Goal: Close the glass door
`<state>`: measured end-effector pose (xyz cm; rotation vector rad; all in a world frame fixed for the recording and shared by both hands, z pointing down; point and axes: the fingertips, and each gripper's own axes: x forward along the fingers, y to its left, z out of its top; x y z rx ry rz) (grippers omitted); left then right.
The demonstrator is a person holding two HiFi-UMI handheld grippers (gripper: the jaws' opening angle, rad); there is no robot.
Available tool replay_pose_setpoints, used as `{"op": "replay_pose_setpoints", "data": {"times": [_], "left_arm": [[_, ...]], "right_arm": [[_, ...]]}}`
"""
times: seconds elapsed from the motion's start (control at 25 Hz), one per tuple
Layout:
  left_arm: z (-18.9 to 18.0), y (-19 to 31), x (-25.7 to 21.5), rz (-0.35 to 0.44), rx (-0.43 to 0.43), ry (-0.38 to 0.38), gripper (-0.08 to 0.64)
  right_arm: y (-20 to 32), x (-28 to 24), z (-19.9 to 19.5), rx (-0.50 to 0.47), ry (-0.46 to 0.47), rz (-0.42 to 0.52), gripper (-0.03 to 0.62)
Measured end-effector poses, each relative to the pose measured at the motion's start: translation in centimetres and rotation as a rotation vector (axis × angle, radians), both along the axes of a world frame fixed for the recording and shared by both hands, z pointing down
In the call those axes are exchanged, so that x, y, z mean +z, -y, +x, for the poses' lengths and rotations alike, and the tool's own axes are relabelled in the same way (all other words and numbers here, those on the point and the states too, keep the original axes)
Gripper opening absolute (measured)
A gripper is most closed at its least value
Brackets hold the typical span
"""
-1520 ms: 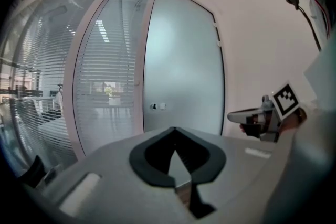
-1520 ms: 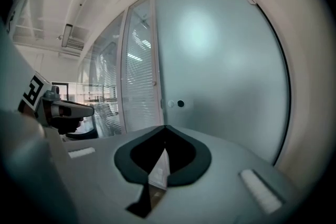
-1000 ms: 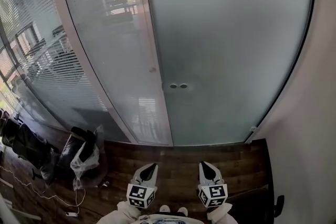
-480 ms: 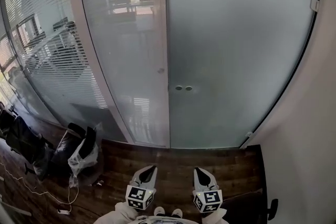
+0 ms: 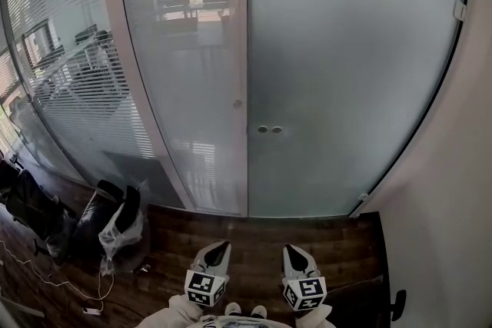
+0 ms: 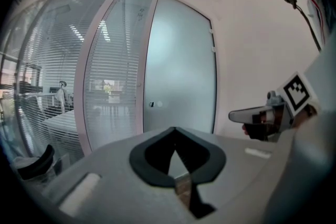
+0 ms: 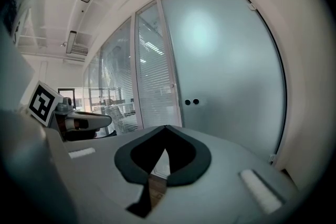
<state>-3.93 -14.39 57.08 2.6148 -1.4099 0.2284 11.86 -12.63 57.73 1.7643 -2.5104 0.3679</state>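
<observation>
The frosted glass door (image 5: 346, 73) stands ahead of me, its left edge flush against the white frame post (image 5: 242, 50). Two small round fittings (image 5: 269, 130) sit near that edge at mid height. The door also fills the left gripper view (image 6: 181, 71) and the right gripper view (image 7: 226, 60). My left gripper (image 5: 216, 248) and right gripper (image 5: 295, 250) hang side by side low in the head view, well short of the door, over the wooden floor. Both point at the door. Each has its jaws together with nothing between them (image 6: 175, 131) (image 7: 166, 128).
A glass partition with blinds (image 5: 177, 73) runs off to the left. Black bags and a white plastic bag (image 5: 115, 223) lie on the floor at the left, with a cable (image 5: 46, 276) beside them. A white wall (image 5: 453, 203) closes the right side. The floor (image 5: 254, 230) is dark wood.
The head view has swung a little to the left, so the door sits more upright in the picture. My right gripper has shifted slightly toward the left one. Both stay shut.
</observation>
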Motion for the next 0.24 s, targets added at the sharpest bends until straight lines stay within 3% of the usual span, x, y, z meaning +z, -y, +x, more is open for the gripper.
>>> {"op": "replay_pose_setpoints", "data": {"times": [0.24], "left_arm": [[0.18, -0.21, 1.03, -0.015, 0.013, 0.003, 0.003]], "right_arm": [[-0.21, 0.18, 0.27, 0.004, 0.014, 0.000, 0.005]]}}
